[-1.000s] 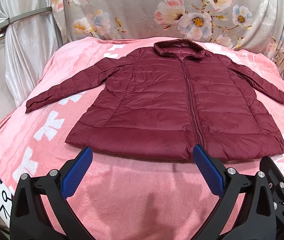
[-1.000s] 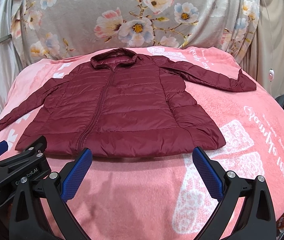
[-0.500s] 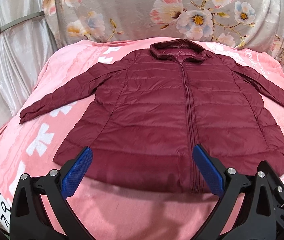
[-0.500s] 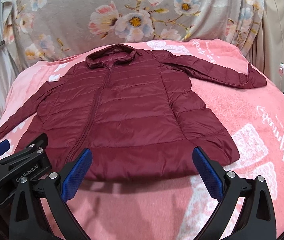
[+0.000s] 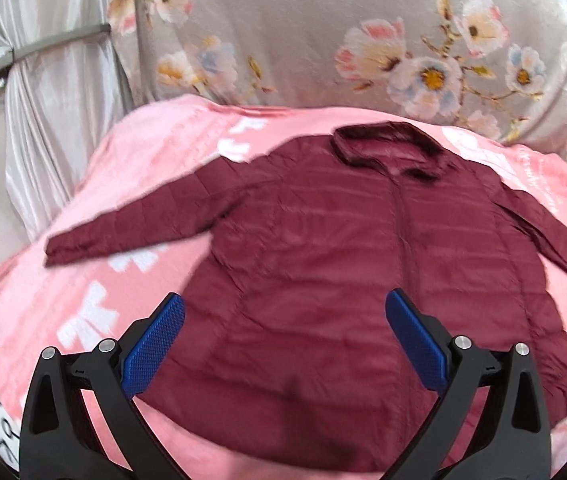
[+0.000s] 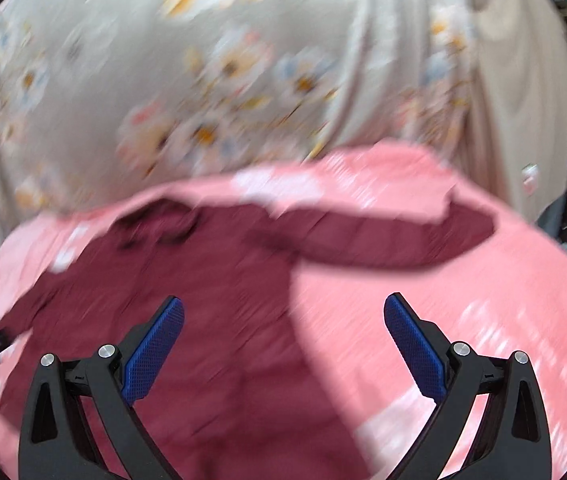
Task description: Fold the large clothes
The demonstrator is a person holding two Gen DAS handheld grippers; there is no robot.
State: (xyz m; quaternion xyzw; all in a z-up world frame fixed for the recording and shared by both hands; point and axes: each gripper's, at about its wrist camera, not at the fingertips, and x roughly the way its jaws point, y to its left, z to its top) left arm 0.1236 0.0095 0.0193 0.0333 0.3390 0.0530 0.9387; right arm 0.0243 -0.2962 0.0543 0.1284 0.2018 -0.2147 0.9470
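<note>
While both tongs gape wide, left tongs point(image 5: 283, 334), right tongs point(image 6: 283, 336), one maroon jacket point(image 5: 355, 280), two sleeves spread.

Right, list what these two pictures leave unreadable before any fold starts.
- Jacket hem: in the left wrist view the middle of it sits behind the left gripper frame, and the right end nears the picture edge.
- Quilting and zip: the right wrist view is smeared by motion, so the jacket there is only a dark red shape.
- Blanket print: streaked in the right wrist view, unreadable.
- Right gripper: fingers spread, empty.
</note>
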